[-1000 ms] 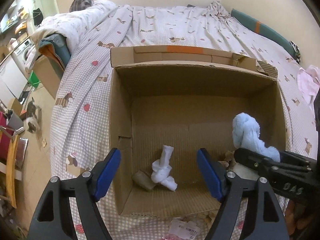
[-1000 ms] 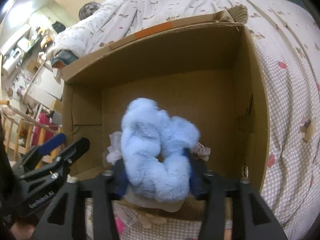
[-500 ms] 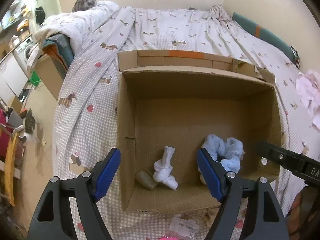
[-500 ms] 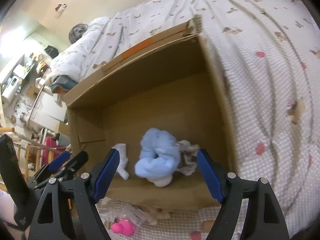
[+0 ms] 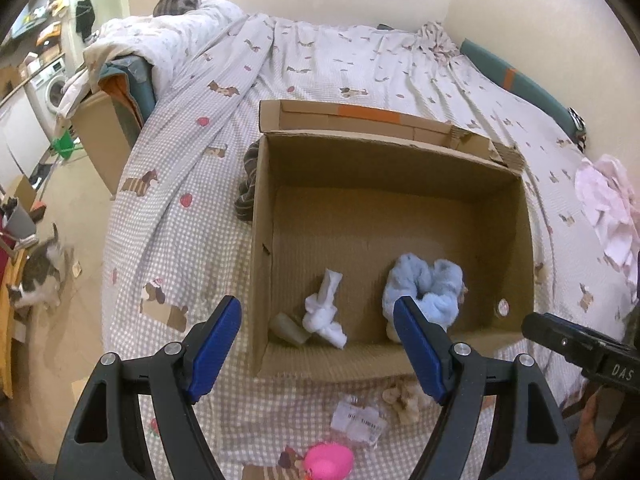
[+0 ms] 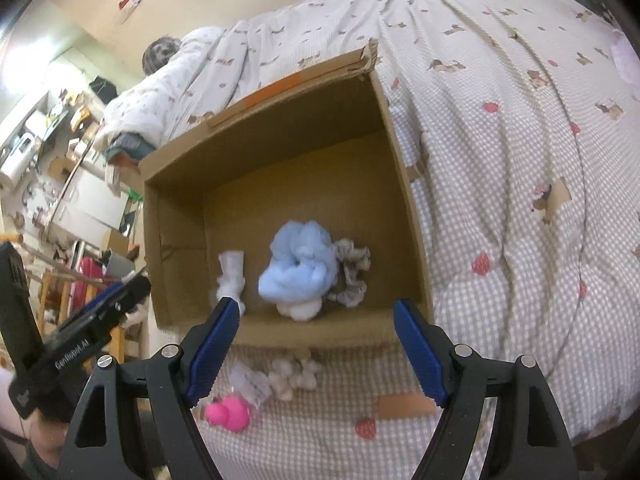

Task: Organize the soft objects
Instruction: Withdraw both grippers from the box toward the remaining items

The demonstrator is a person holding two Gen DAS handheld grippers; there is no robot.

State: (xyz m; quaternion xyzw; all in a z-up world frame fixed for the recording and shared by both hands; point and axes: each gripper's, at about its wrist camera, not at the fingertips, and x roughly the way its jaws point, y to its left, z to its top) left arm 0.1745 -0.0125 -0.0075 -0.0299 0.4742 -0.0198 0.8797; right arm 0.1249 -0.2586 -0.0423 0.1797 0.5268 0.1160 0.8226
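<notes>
An open cardboard box [image 5: 400, 208] stands on a bed with a checked cover [image 5: 176, 184] printed with small dogs and strawberries. Inside the box, near its front wall, lies a fluffy light blue bundle [image 6: 298, 270], and it rests partly on a small white thing under it. Just to the left of it lies a knotted white sock [image 5: 326, 312], a little apart from the blue one, and beside the sock, in the front left corner, there is a small beige piece [image 5: 288, 326]. In the right wrist view a grey-white frilly cloth [image 6: 352, 276] touches the blue bundle on its right side. The right gripper [image 6: 316, 348] is above the front edge of the box; its fingers have just been opening and now stand wide apart with nothing between them, and the blue bundle lies free on the box floor. The left gripper [image 5: 318, 346] is also above the front of the box, its blue fingers are spread and they hold nothing. In front of the box, on the bed cover, lie a crumpled clear wrapper with a label [image 5: 358, 420], a small beige fluffy piece [image 5: 404, 398] and a bright pink toy [image 6: 228, 414]. A pale pink cloth [image 5: 608, 208] lies on the bed to the right of the box, well apart from it.
</notes>
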